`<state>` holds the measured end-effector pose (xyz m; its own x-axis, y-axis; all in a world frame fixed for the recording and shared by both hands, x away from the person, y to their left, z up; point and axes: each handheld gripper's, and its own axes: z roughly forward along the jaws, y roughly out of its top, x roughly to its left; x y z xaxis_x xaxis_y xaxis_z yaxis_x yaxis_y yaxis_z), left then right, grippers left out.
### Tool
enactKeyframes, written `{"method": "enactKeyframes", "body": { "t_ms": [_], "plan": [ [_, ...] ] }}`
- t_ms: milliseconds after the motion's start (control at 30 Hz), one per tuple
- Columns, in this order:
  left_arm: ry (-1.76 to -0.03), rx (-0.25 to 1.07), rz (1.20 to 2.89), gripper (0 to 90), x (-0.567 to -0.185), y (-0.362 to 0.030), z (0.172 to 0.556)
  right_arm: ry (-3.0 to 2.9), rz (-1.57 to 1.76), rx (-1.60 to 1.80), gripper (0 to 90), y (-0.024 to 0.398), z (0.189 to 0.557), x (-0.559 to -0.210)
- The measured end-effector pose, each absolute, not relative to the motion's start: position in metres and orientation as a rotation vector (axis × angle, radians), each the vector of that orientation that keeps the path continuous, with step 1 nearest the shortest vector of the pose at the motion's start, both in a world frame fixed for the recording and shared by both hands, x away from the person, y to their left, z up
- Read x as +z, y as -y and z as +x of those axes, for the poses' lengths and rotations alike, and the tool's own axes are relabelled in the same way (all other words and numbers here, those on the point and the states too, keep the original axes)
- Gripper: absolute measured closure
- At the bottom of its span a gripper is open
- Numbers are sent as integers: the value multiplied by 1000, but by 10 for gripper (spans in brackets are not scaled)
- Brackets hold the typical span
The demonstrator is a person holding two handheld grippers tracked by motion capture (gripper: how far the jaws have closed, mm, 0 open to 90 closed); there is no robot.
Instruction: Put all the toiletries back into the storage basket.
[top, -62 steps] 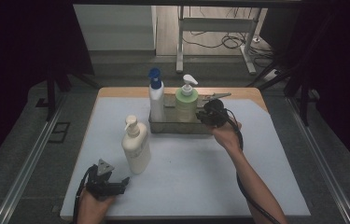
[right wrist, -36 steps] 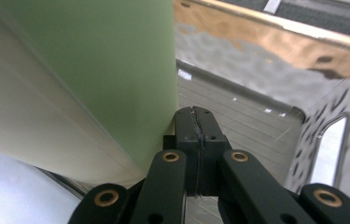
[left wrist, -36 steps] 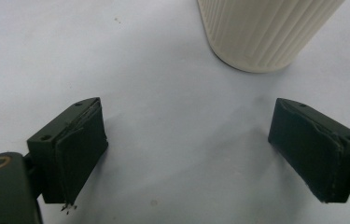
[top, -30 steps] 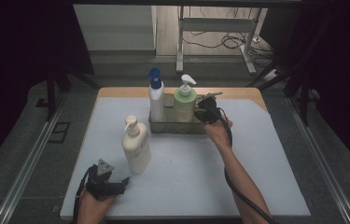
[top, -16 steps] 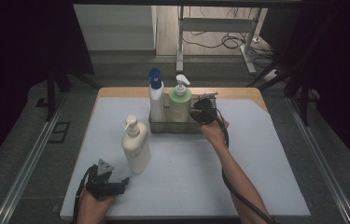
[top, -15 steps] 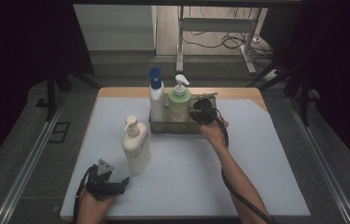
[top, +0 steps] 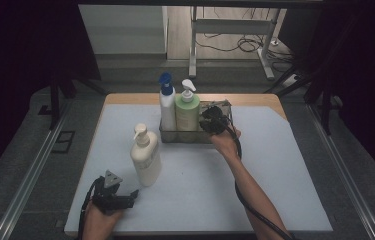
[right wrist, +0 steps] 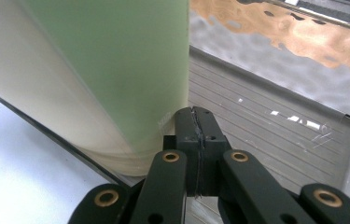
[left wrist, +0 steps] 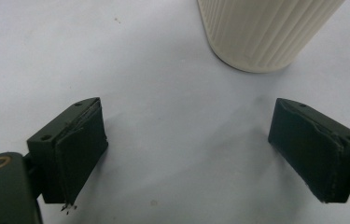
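A metal tray [top: 195, 136] at the back of the table holds a white bottle with a blue pump [top: 167, 107] and a green pump bottle [top: 187, 112] side by side. My right gripper [top: 210, 120] is over the tray, just right of the green bottle. In the right gripper view its jaws are shut with nothing between them, and its tip [right wrist: 194, 123] rests against the green bottle [right wrist: 116, 60] low on its wall, above the tray floor [right wrist: 266, 121]. My left gripper [top: 127, 197] lies near the front edge, open [left wrist: 186, 154], facing the ribbed cream bottle [left wrist: 266, 32].
The cream pump bottle [top: 145, 160] stands alone on the white table top, left of centre. The tray's right half is bare. A cable trails from the right gripper along the forearm. Dark floor and rails flank the table.
My right gripper has shifted left inside the tray, and the green bottle has slid left with it until it stands next to the blue-pump bottle. The left gripper has stayed put.
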<state>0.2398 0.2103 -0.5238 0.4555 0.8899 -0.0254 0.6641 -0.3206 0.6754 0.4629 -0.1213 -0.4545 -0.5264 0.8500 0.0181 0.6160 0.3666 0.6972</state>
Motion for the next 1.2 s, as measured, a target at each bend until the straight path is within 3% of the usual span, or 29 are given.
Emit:
{"method": "enactKeyframes", "body": {
  "t_ms": [333, 600, 1200],
  "plan": [
    [-1291, 471, 2089, 107, -524, -210, 240, -2293, 1286, 945, 890, 123, 463, -454],
    [-1291, 472, 2088, 107, -524, -210, 240, -2287, 1274, 976, 830, 130, 458, -445],
    [-1290, 472, 2088, 107, -524, -210, 240, -2326, 1179, 1030, 481, 144, 431, -429]
  ]
}}
